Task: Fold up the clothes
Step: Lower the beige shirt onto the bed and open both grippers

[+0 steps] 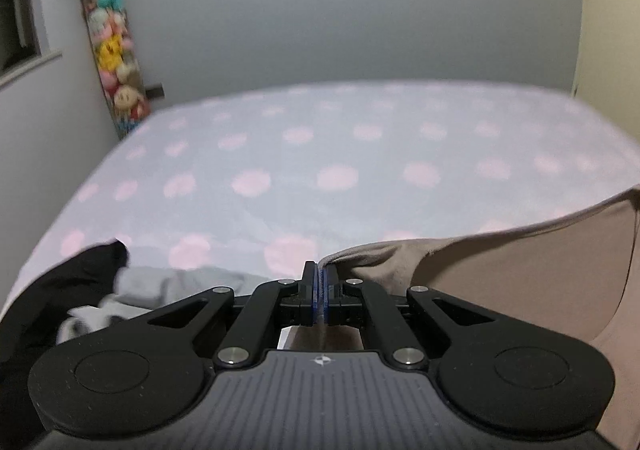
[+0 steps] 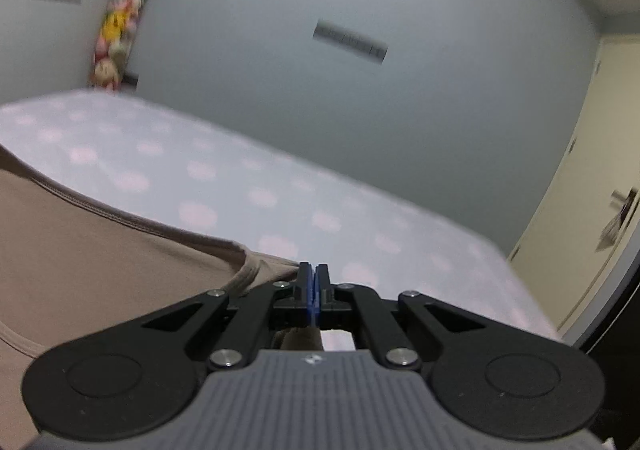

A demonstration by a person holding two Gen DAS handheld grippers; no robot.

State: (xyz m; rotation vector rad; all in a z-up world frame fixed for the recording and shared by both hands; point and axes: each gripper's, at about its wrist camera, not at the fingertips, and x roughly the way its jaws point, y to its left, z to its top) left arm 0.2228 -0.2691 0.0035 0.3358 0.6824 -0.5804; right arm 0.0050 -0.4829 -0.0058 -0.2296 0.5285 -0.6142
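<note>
A beige garment (image 1: 520, 282) hangs stretched between both grippers above the bed. My left gripper (image 1: 319, 274) is shut on one edge of it, the cloth running off to the right in the left wrist view. My right gripper (image 2: 314, 276) is shut on the other edge, the beige garment (image 2: 80, 250) with its stitched hem spreading to the left in the right wrist view. The lower part of the garment is hidden under the gripper bodies.
The bed (image 1: 320, 154) carries a pale blue sheet with pink dots. Black cloth (image 1: 60, 290) and grey cloth (image 1: 168, 286) lie at the near left. A tall column of plush toys (image 1: 112, 50) stands in the far left corner. A cream door (image 2: 580, 190) is at right.
</note>
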